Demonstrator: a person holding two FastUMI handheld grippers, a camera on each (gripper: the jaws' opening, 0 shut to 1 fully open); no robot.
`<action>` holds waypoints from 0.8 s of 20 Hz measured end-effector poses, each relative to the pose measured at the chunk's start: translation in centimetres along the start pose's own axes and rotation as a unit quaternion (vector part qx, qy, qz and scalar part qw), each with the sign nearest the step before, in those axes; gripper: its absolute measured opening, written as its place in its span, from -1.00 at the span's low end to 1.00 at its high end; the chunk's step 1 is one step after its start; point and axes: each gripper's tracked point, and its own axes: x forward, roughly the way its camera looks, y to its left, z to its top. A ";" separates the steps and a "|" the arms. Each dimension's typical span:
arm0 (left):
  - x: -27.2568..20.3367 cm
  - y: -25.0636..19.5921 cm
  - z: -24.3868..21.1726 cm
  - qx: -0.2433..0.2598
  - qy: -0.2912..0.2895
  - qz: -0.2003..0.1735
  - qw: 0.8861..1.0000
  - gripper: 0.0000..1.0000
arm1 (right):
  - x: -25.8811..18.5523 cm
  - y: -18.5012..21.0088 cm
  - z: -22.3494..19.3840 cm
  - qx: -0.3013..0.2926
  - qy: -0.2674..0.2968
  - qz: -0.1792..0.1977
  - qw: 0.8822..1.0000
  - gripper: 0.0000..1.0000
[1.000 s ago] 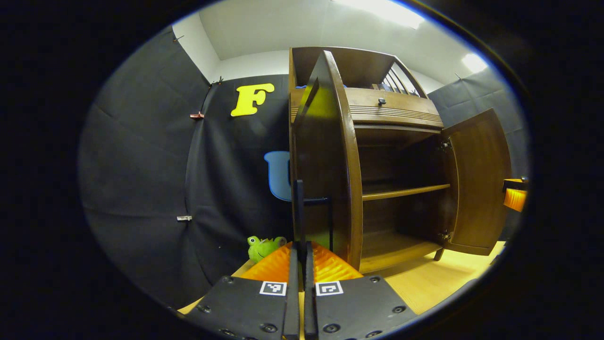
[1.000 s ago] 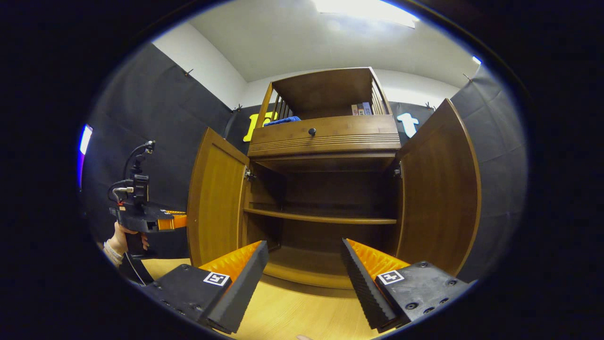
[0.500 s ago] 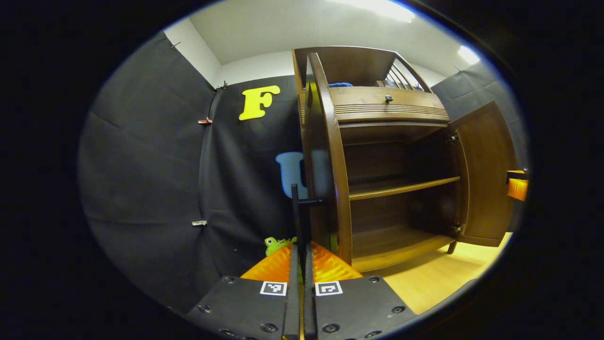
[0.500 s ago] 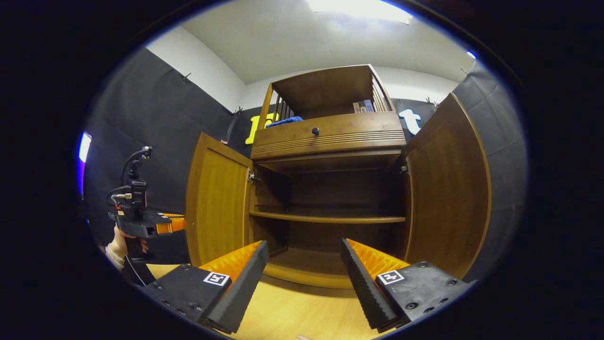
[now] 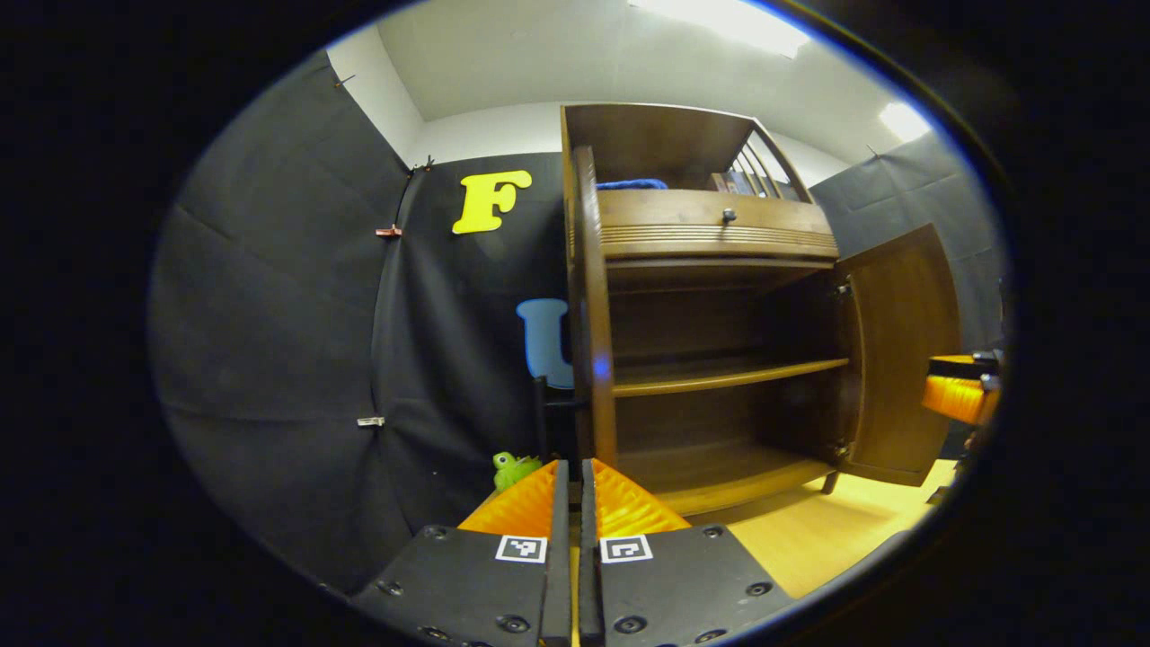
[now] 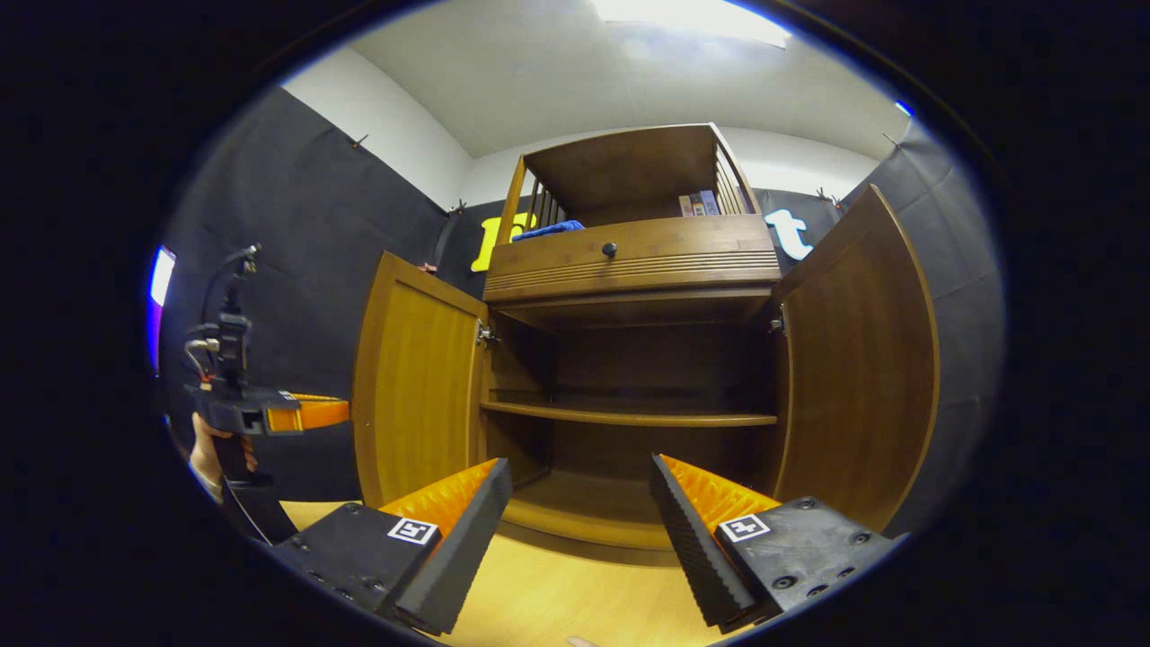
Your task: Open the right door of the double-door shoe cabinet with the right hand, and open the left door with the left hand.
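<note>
- looking from the left gripper view, the left door (image 5: pixel 588 305) has swung from angled to edge-on over the last second, so it now stands wide open; the right door (image 5: pixel 903 350) is open too, and both doors seem done. the left gripper (image 5: pixel 568 490) has come back off the door's black handle (image 5: pixel 550 415), fingers clenched together on nothing, pointing level at the door's edge.
- turning to the right gripper view, the shoe cabinet (image 6: pixel 629 359) gapes, shelf bare. the right gripper (image 6: pixel 579 503) hovers low before it, fingers spread apart and empty. the left gripper (image 6: pixel 305 413) has drifted away from the left door (image 6: pixel 413 386), held in a hand (image 6: pixel 211 454).
</note>
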 end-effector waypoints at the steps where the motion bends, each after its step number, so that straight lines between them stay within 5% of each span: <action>1: -0.6 -1.7 0.1 -0.010 0.012 -0.016 1.000 -0.88 | -0.1 -0.6 0.3 -0.002 0.001 -0.012 1.000 0.95; 3: -1.6 -5.9 1.4 -0.021 0.018 -0.061 0.998 -0.81 | -0.4 -1.2 0.9 0.002 0.002 -0.033 0.999 0.94; 8: -1.8 -12.9 4.9 0.002 -0.019 -0.116 0.993 0.94 | -1.4 -2.6 2.5 -0.018 0.014 -0.083 0.996 0.95; 11: -2.2 -16.3 5.2 -0.005 -0.008 -0.143 0.990 0.96 | -1.4 -2.5 4.1 -0.038 0.009 -0.093 0.995 0.94; 16: -1.1 -16.6 5.9 -0.028 0.000 -0.124 0.992 0.94 | -1.4 -1.3 5.9 -0.047 0.001 -0.078 0.996 0.90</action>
